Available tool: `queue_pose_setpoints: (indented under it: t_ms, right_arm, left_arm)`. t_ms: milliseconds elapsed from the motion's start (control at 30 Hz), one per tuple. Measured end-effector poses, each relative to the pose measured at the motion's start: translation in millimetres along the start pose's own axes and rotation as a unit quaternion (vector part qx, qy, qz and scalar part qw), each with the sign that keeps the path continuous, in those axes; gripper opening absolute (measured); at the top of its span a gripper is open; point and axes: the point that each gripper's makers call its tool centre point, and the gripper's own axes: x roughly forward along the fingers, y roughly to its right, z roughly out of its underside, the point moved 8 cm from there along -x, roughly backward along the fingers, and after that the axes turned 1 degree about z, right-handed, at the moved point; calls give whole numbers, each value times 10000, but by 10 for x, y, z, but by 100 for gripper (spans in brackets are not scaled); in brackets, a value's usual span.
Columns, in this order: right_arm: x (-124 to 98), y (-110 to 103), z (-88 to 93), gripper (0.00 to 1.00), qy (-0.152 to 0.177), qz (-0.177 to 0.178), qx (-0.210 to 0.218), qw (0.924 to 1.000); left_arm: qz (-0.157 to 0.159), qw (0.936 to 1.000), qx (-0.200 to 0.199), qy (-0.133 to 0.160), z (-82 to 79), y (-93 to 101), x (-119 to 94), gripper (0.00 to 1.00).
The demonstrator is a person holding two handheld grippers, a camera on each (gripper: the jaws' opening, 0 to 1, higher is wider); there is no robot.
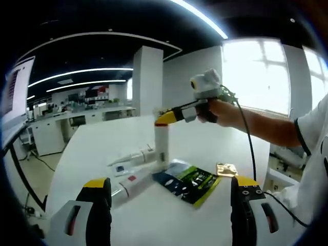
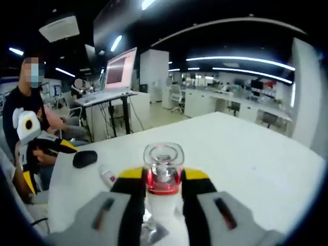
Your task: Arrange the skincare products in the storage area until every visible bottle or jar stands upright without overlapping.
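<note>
Clamped between the yellow-tipped jaws of the right gripper, nearest the lens in the right gripper view, is a white bottle with a red collar and a clear cap. Seen from the left gripper view, the same bottle stands upright with its base on or just above the white table, the right gripper pinching its top. Lying flat just beside it are two white tubes, one nearer the camera, along with a dark green-printed sachet and a small gold packet. Left gripper hovers over the near table edge with jaws spread wide, holding nothing. Farther out in the right gripper view are a black computer mouse, a small tube, a laptop on a stand, and a seated person.

Risk, judged: releasing before the base sits flat, or releasing with a sideways drag, would probably topple this tall narrow bottle onto the tubes or sachet, producing overlap.
</note>
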Motion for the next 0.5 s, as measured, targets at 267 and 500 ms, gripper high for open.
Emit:
queue_pose_setpoints:
  t_ms: [267,500]
  right_arm:
    - [-138,23,72,26,82,280,31,9996]
    - [-256,94,123,26,189,540,82,9983]
  left_arm:
    - [36,10000,34,-21,5,35,22,99]
    - [65,10000,44,-53,20,63,49,99]
